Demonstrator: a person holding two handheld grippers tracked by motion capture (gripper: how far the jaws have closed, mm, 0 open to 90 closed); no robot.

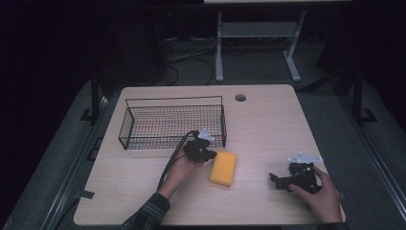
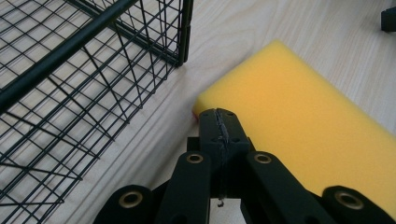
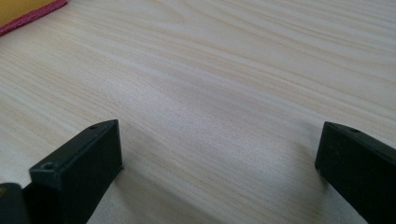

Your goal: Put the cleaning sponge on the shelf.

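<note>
Two claws at my table: left claw clenched empty against the sponge beside the basket, right claw released; a careless nudge could shove the sponge away.

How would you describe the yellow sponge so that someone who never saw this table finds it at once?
Start at the pale wooden table and find the black wire basket on its far left half. Just in front of the basket's near right corner lies the sponge, flat on the wood, with the shut left claw at its edge. It is the one bright yellow block among black things.
</note>
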